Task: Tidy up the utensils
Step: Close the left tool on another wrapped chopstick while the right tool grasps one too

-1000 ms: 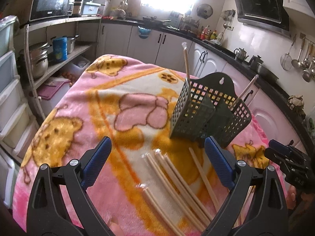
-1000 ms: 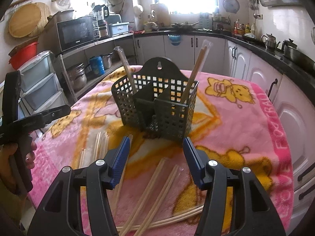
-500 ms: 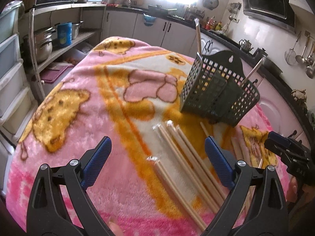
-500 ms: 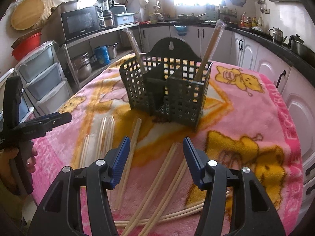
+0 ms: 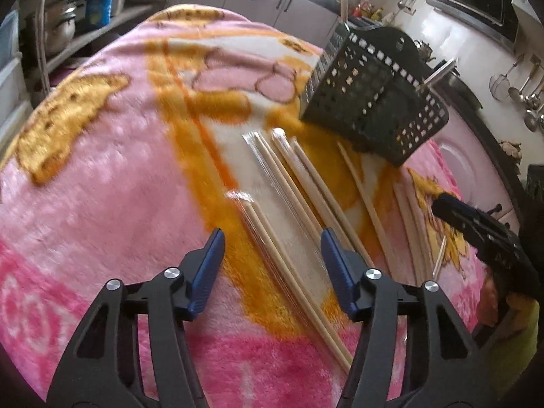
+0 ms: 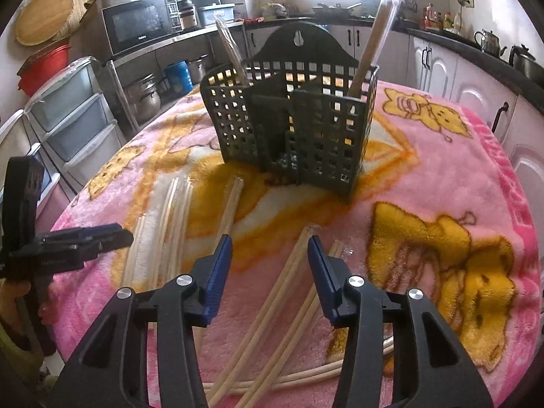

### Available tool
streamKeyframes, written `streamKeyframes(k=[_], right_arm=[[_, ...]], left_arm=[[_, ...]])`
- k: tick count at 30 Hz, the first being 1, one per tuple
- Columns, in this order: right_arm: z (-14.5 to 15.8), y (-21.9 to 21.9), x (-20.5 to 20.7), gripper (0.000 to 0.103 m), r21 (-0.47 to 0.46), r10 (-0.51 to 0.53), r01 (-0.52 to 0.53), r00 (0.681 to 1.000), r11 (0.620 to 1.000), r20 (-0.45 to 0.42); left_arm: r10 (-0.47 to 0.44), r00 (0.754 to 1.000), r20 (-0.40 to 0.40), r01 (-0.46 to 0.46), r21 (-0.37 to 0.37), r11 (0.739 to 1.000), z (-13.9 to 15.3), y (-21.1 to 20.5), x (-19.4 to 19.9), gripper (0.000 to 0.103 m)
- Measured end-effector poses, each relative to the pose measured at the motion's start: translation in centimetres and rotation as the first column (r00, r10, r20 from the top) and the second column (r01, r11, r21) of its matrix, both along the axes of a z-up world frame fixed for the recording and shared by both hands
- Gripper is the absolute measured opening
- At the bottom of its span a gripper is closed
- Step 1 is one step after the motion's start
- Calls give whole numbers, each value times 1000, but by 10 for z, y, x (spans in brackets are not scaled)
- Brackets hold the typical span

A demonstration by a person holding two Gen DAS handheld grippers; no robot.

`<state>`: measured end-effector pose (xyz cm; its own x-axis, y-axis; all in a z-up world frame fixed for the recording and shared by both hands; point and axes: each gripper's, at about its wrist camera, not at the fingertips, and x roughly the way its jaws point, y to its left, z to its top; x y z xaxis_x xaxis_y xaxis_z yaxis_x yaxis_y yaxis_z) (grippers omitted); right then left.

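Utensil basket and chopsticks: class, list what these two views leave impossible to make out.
- Basket floor: right wrist view, dark mesh walls hide how many chopsticks stand inside.
- Near ends of chopsticks: right wrist view, hidden by the right tool and the bottom edge.
- Blanket pattern: left wrist view, blurred.

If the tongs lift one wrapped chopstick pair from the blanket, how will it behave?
The wrapped chopstick pair looks thin and straight, so probably stiff and light. Its clear sleeve may be slippery between the pads. The soft blanket should stop rolling.
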<state>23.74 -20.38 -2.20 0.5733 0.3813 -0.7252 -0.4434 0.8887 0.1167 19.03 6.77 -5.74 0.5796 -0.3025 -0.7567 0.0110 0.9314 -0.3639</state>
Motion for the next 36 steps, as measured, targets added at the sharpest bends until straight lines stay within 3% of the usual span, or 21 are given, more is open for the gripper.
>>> streamKeyframes(k=[6,17,31,36], right_arm=[[-13,2,16,39,-33,-11,10,999,999,-32],[-29,12,42,38,-94,-35,27,996,995,-78],[-44,26,58,33,-118,-50,35,990,992,-128],[-46,32,64,17,-125,-48,32,991,992,-126]], left_arm=[[9,1000,-18,-8,38,999,-6,-9,4,46],[55,997,-47,-49,124,991,-7,-6,18,23],[64,994,-84,-62,23,998,-9,11,26,18],[61,994,-88,-61,8,998,-10,12,28,18]])
